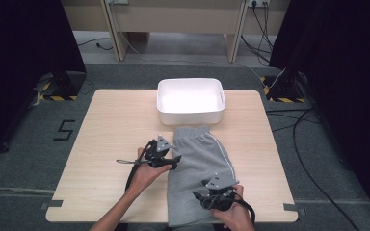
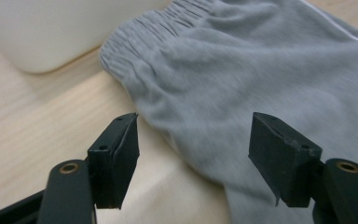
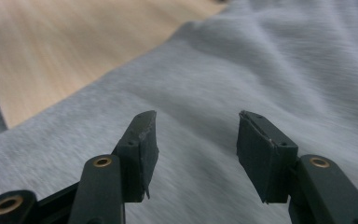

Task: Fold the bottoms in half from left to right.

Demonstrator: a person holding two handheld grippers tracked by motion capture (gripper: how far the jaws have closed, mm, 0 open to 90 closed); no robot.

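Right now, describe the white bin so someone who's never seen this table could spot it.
Start at the light wooden table and look to the middle of its far edge. The white bin sits there, just beyond the waistband of the grey shorts. It is the only rigid, rectangular, open-topped thing there, with rounded corners; the shorts are soft and flat.

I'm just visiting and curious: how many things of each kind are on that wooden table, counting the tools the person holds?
Grey cotton shorts with a white side stripe: 1
White rectangular plastic bin: 1
Black hand-held two-jaw grippers, the left gripper and the right gripper, both open: 2
Total: 4
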